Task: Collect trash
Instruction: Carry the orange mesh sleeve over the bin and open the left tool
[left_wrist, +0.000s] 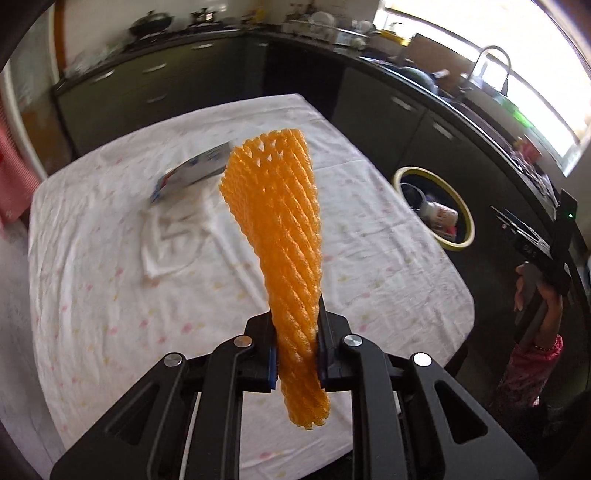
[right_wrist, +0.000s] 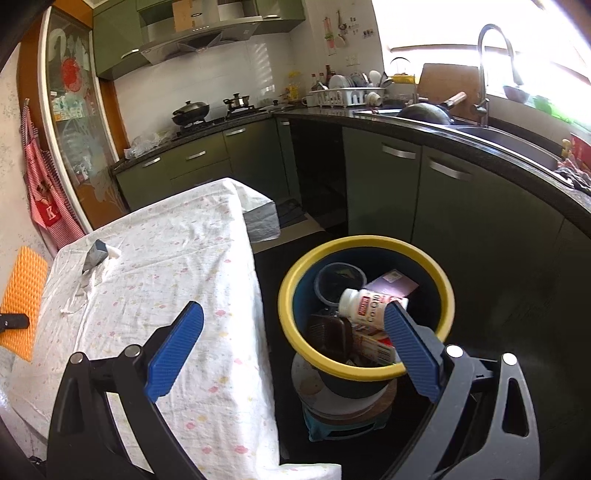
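Left gripper (left_wrist: 297, 350) clamped on orange foam mesh sleeve (left_wrist: 279, 221) held above white cloth-covered table (left_wrist: 92, 277), right gripper (right_wrist: 291, 343) wide and empty near yellow-rimmed blue bin (right_wrist: 295, 277) at right; risk: soft, springy mesh slipping free, or falling short of bin.

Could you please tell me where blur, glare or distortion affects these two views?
Left wrist view: the orange foam net sleeve is sharp, the small box behind it smeared, the window blown out. Right wrist view: mostly crisp, window glare top right, fisheye bending the dark countertop.
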